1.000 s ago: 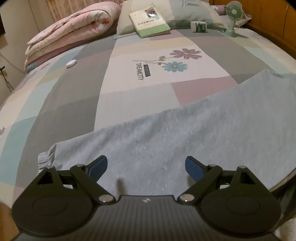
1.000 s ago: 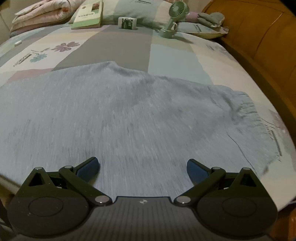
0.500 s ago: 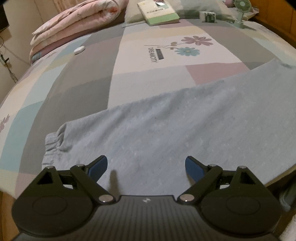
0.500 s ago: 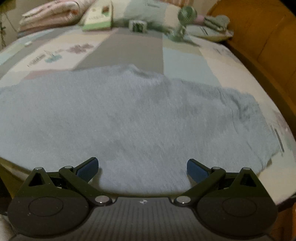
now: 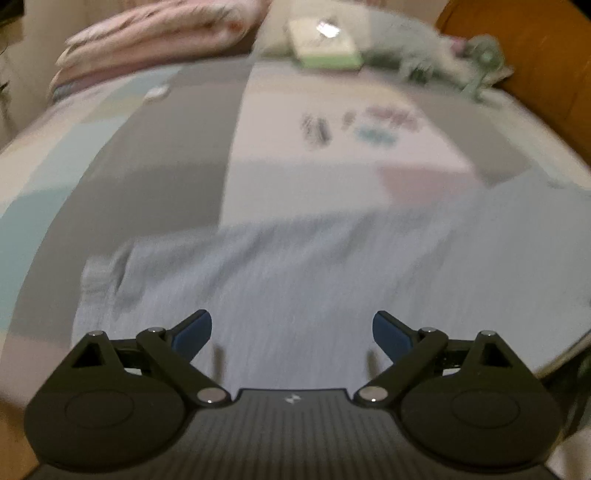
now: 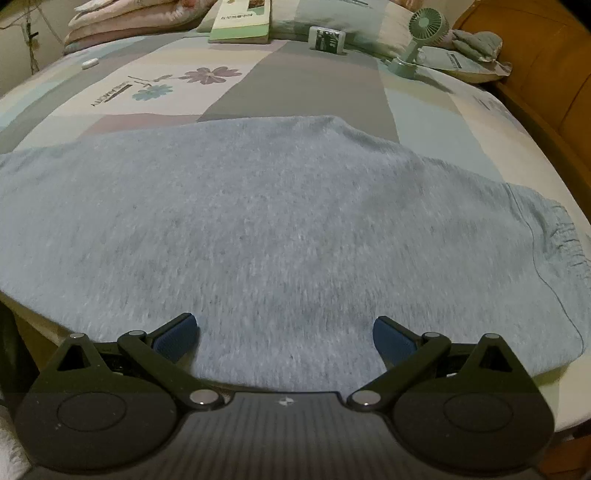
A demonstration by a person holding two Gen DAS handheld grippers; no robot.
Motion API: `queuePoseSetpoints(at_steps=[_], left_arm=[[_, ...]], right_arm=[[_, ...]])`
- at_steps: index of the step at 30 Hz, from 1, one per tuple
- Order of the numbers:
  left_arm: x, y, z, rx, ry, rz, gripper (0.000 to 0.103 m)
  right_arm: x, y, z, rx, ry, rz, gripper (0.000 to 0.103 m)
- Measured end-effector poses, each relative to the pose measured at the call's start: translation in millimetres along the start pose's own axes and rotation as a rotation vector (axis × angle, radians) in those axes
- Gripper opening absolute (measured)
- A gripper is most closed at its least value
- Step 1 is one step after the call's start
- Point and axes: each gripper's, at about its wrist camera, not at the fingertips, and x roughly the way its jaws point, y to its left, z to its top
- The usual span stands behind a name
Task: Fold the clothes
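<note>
Nearest in each view is a claw with its jaws spread wide and nothing between them: the left claw (image 5: 291,328) hangs over the near edge of the grey garment (image 6: 266,229), and the right claw (image 6: 284,328) does the same further right. Both seem poised to take hold of the near hem, probably for a first fold away from the person.

The garment lies flat and spread along the near side of the bed (image 6: 303,88). Its gathered cuff (image 5: 98,280) ends at the left, and another gathered end (image 6: 561,236) lies at the right.

Farther off sit a small fan (image 6: 417,40), a book (image 6: 242,22) and a pink quilt (image 5: 155,44).

Compared with a second ago, the left view has swung and blurred, and its cuff now sits higher in the picture. The right view now shows the right end fully. Both claws are as wide as before.
</note>
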Motion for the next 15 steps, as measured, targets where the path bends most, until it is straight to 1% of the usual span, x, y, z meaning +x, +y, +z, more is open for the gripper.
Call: queuePoseSetpoints(at_steps=[2,3,6,7,9,10,13,15], left_arm=[[8,-7,16,0.018,-0.029,-0.086,0.095],[16,-12,22,0.024,-0.031,-0.129,0.095],[44,-27,34,0.05,-0.009,-0.247,0.095],[53,-31,35,0.059,0.002,-0.273,0.095],[68,-33,36,0.066,0.018,-0.288,0.095],[74,-30,36,0.057,0.019,-0.276,0.095],[76,-18,36,0.014,-0.007,-0.275,0.095],[74,-9,38,-0.011,-0.014,-0.212,0.095]], right_arm=[[1,1,1,0.008,-0.002,-0.005,0.103],[2,1,1,0.012,-0.004,-0.007,0.103],[3,0,1,0.017,-0.008,-0.007,0.103],[3,0,1,0.017,-0.009,-0.006,0.103],[3,-1,0,0.017,-0.009,-0.004,0.103],[3,-1,0,0.017,-0.009,-0.002,0.103],[3,-3,-1,0.016,-0.014,0.002,0.103],[3,-3,-2,0.016,-0.021,0.003,0.103]])
